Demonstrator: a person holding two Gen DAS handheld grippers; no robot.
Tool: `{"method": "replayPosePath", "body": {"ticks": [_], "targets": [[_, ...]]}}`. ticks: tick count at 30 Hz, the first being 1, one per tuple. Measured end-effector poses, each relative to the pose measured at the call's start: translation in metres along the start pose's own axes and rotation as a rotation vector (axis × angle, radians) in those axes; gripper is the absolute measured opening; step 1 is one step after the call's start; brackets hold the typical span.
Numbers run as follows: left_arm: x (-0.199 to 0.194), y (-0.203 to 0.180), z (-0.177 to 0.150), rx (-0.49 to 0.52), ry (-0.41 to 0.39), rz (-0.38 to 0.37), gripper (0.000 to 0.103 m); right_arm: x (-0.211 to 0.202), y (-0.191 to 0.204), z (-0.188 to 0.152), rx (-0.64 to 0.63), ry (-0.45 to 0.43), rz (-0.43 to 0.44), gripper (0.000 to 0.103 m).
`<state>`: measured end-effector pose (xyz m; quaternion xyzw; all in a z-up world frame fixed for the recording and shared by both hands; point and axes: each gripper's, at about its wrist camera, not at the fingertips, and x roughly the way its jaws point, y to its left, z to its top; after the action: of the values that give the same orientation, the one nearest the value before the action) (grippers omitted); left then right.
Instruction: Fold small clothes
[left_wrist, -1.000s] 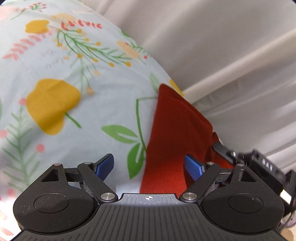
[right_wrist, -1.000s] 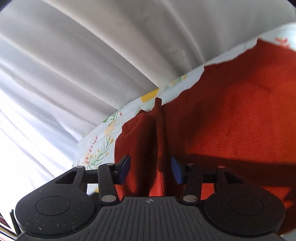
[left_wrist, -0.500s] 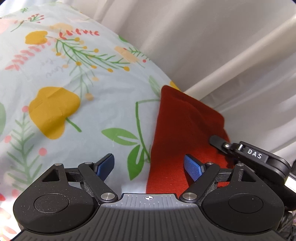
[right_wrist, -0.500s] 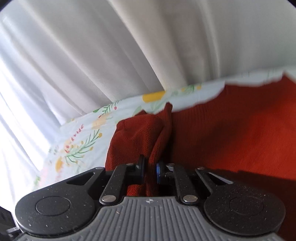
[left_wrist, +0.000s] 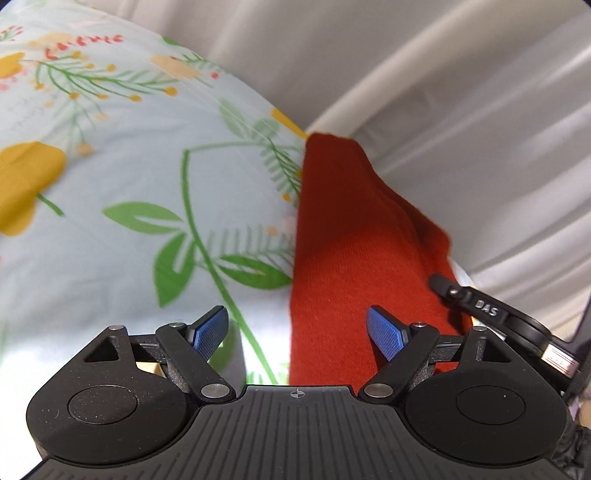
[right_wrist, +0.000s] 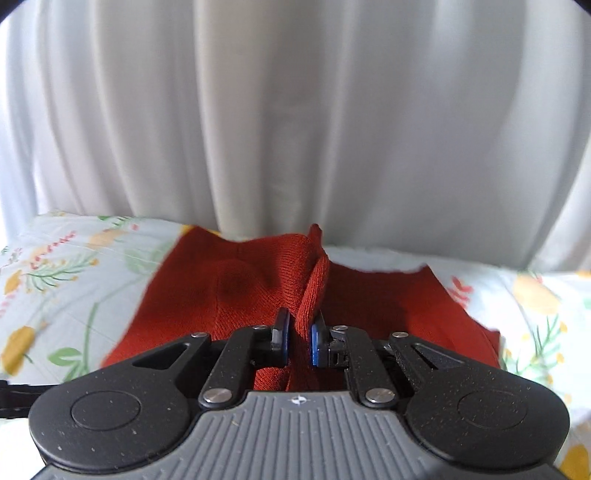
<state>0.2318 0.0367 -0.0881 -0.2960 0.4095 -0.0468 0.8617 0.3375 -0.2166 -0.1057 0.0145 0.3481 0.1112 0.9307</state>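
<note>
A small red knit garment (right_wrist: 229, 291) lies on a floral sheet (right_wrist: 55, 280). My right gripper (right_wrist: 300, 338) is shut on a raised fold of the red garment and lifts its edge off the sheet. In the left wrist view the same garment (left_wrist: 354, 258) lies at the right, and my left gripper (left_wrist: 299, 332) is open and empty, low over the garment's left edge; its right fingertip (left_wrist: 386, 332) is above the red cloth. The right gripper's black body (left_wrist: 491, 314) shows at the far right of that view.
The pale floral sheet (left_wrist: 110, 177) covers the surface to the left. A white pleated curtain (right_wrist: 295, 110) hangs close behind the garment and also fills the upper right of the left wrist view (left_wrist: 461, 110).
My right gripper closed on a fold of the red garment and lifted it, tilting up toward the curtain. My left gripper stayed open and shifted slightly nearer the garment's edge.
</note>
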Motion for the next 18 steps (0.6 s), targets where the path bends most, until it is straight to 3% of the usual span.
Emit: {"method": "replayPosePath", "body": {"ticks": [3,5,7,9,12,16,17,18], "targets": [[0.002,-0.003,-0.006,0.024,0.014,0.006,0.087,0.002,-0.021,-0.011,0.107,0.043,0.028,0.015],[-0.001,-0.003,-0.009,0.04,0.019,0.011,0.087,-0.009,-0.037,-0.019,0.211,0.052,0.075,0.024],[-0.006,-0.003,-0.012,0.057,0.024,0.016,0.087,-0.02,-0.06,-0.033,0.355,0.071,0.175,0.05],[-0.01,-0.006,-0.018,0.076,0.027,0.029,0.087,-0.026,-0.081,-0.053,0.511,0.098,0.329,0.059],[-0.017,-0.013,-0.031,0.128,0.035,0.038,0.088,-0.021,-0.093,-0.077,0.681,0.15,0.501,0.061],[-0.012,-0.027,-0.047,0.23,0.044,0.08,0.089,-0.017,-0.078,-0.08,0.652,0.16,0.53,0.06],[-0.009,-0.03,-0.048,0.248,0.04,0.1,0.089,-0.017,-0.07,-0.077,0.612,0.151,0.513,0.057],[-0.007,-0.032,-0.048,0.257,0.038,0.11,0.089,-0.018,-0.061,-0.073,0.556,0.14,0.467,0.039]]}}
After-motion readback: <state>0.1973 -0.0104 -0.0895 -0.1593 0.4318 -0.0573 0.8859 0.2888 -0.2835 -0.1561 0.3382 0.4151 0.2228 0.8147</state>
